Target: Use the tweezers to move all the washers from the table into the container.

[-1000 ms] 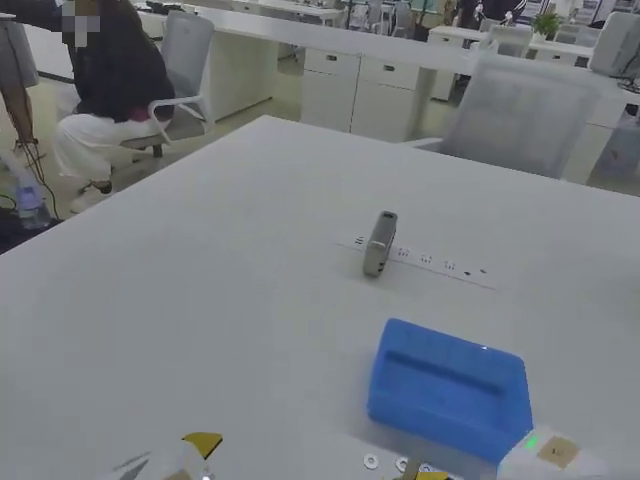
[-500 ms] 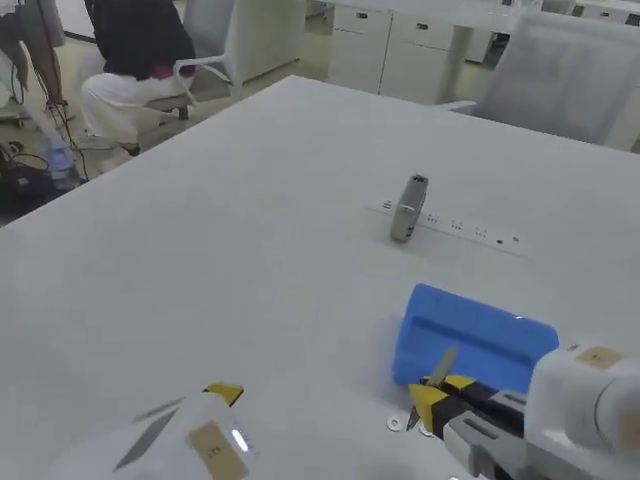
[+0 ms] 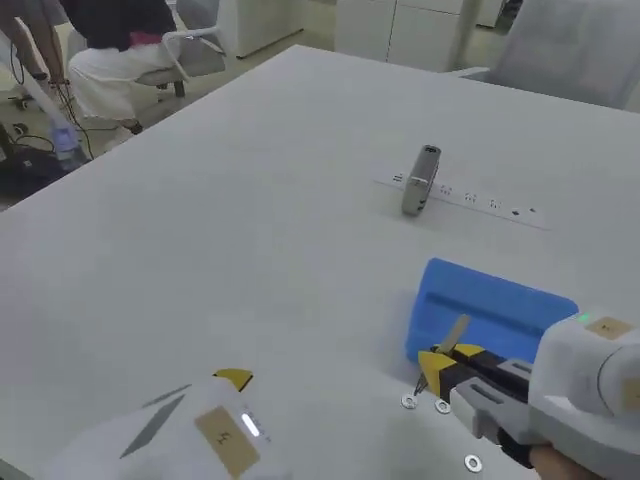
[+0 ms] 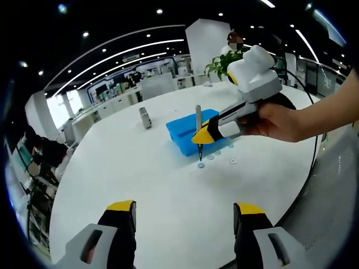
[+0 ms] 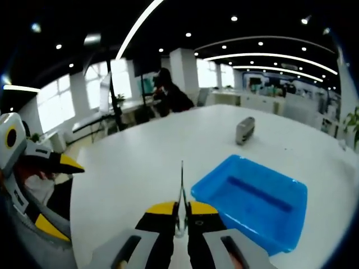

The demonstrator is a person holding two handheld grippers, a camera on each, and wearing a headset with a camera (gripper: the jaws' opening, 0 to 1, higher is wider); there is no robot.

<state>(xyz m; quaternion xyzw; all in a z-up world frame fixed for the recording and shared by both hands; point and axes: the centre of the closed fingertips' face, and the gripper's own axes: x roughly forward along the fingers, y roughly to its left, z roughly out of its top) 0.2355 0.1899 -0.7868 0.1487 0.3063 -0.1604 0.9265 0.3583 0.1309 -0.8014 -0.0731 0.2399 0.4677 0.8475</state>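
Grips the tweezers [image 5: 181, 179] in the right gripper [image 5: 181, 210], jaws pressed onto both arms of the tool. Presents the tweezers [image 4: 198, 119] as a slim bare-metal pair, arms squeezed nearly together, rear end rising above the jaws and tips pointing down at the table [image 3: 250, 200]. Places those tips just above the washers [image 3: 409, 402], close to the near wall of the container [image 3: 495, 295]. Cannot tell whether a washer sits between the tips. Shows the washers [image 4: 201, 165] as small flat silver rings with a centre hole, lying loose on the table just beside the container, one further out toward the table edge. Shows the container [image 4: 180, 133] as a shallow blue rectangular tray. Holds the left gripper [image 4: 185, 208] with jaws wide apart, nothing between them, well apart from the washers.
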